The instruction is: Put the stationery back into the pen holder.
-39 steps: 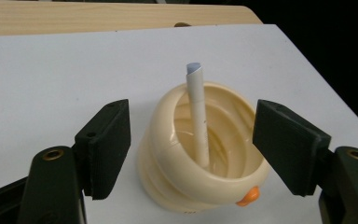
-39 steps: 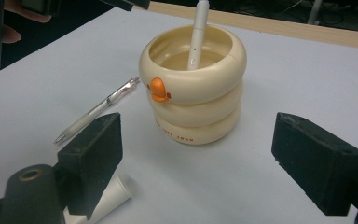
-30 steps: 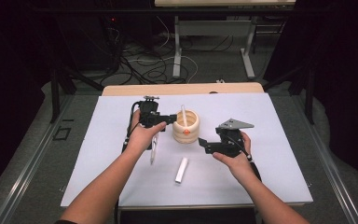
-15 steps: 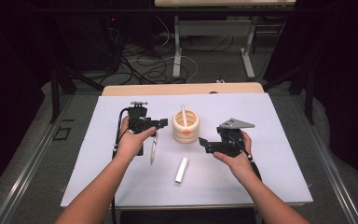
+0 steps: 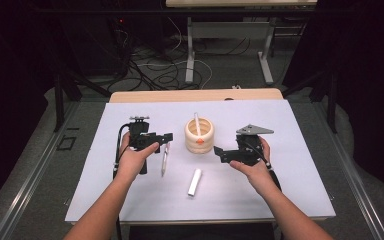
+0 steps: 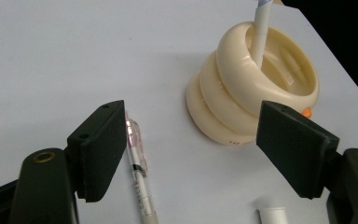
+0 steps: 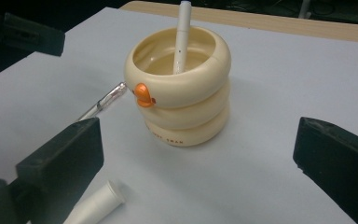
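The rectangular bench with a pale lilac-white top [image 5: 290, 190] has a light wooden strip [image 5: 195, 95] along its far edge. Beyond it, tangled black and white cables [image 5: 165, 70] lie on grey floor [image 5: 230, 70] beside grey metal legs [image 5: 267, 55]. Surroundings are dark.

Both hand-held grippers black. Left hand-held gripper [image 5: 166, 136]: black cable looping off its rear, small bracket on top. Right hand-held gripper [image 5: 218, 151]: grey three-cornered plate on top. Jaws carry flat black rubbery pads [image 6: 103, 144], brass-coloured inserts at their bases. Forearms bare, no sleeves.
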